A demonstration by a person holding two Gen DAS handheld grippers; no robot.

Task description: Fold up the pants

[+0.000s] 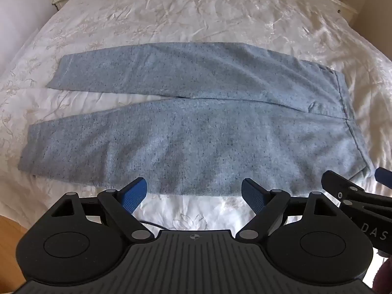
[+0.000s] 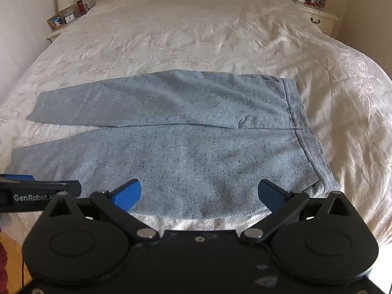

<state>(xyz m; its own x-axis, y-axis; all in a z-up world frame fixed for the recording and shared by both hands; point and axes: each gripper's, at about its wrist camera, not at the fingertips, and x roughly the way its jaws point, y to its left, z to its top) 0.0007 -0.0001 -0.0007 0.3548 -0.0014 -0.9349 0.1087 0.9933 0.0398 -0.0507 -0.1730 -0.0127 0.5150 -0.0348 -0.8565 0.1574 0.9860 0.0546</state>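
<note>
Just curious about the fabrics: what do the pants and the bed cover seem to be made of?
Pants: likely soft fleece or jersey knit, matte, speckled blue-grey. Bed cover: probably satin-like woven cloth, given its sheen, crisp creases and faint floral pattern.

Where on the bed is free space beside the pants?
Bare bedspread lies between the pants and the headboard, and right of the waistband. Only a narrow strip separates the near leg from both grippers.

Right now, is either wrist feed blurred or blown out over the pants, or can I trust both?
Left wrist view: pants sharp, fisheye bends the bed edges, dark corners. Right wrist view: also sharp, sunlight glares on the bedspread at right, not on the pants; smudges show on the right gripper body.
</note>
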